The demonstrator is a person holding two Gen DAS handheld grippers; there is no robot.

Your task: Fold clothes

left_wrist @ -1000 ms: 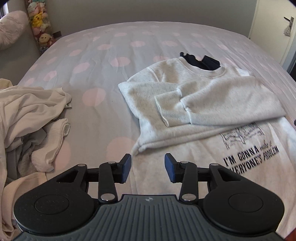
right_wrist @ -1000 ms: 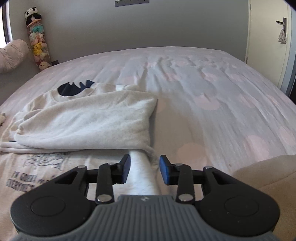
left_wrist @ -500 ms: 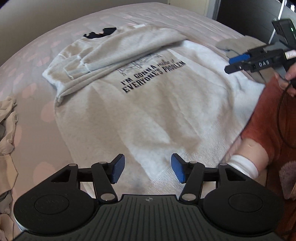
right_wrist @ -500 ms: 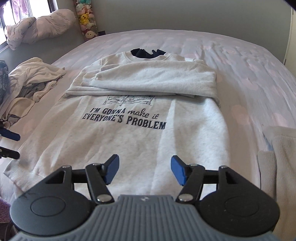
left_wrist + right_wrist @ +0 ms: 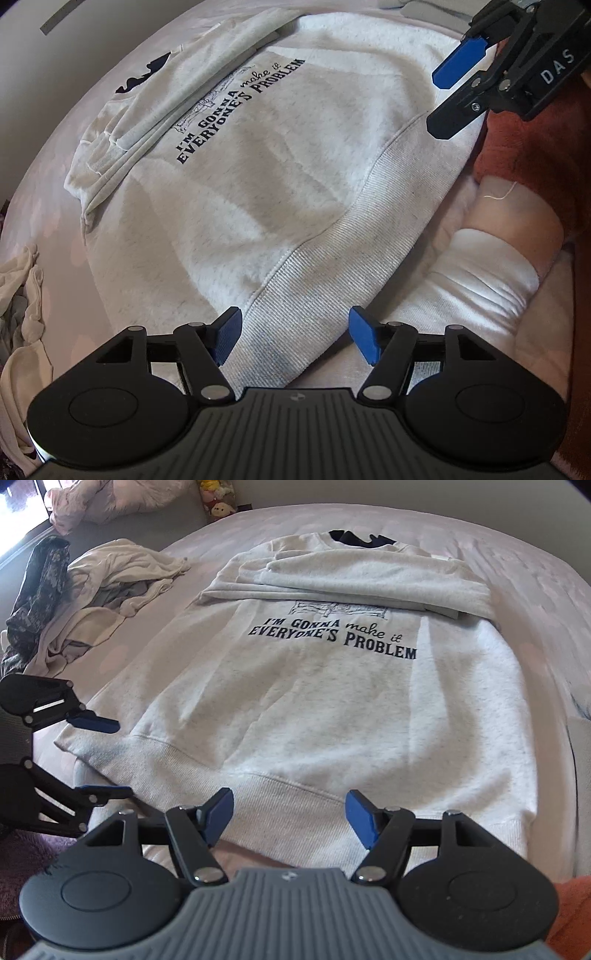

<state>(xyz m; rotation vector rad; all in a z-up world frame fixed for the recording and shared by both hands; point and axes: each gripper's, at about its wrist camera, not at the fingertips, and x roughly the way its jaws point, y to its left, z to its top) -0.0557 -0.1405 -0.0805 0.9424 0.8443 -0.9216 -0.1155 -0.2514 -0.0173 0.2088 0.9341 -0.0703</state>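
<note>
A pale grey sweatshirt (image 5: 325,709) lies flat, front up, in the middle of a bed (image 5: 546,602) covered in a lilac sheet with pink spots. Its collar points toward 12 o'clock in the right wrist view and its ribbed hem (image 5: 295,812) runs along the near edge. Both sleeves (image 5: 369,579) are folded across the chest into a band just under the collar. Dark printed lettering (image 5: 332,637) sits right below that band. A dark piece of cloth (image 5: 362,539) shows inside the neck opening.

The right gripper (image 5: 290,818) hangs low over the hem near its middle, its blue fingers spread wide with nothing between them. In the left wrist view the same gripper shows at about 1 o'clock, above the far side of the hem.

The left gripper (image 5: 295,338) sits over the hem's corner at the 6 o'clock side of its own view, also spread wide and holding nothing; the ribbed band runs between its blue fingers (image 5: 364,339). Whether the fingers touch the cloth cannot be told. In the right wrist view this gripper appears at 9 o'clock, just beside the sweatshirt's left corner.

At 3 o'clock in the left wrist view a leg with a white sock (image 5: 476,280) and rust-coloured clothing (image 5: 524,158) rests at the bed's edge, next to the hem.

A heap of cream and grey clothes (image 5: 110,590) lies at 10 o'clock in the right wrist view, well apart from the sweatshirt, with a dark patterned garment (image 5: 40,594) beside it. Stuffed toys (image 5: 218,498) stand beyond the bed at 11 o'clock.
</note>
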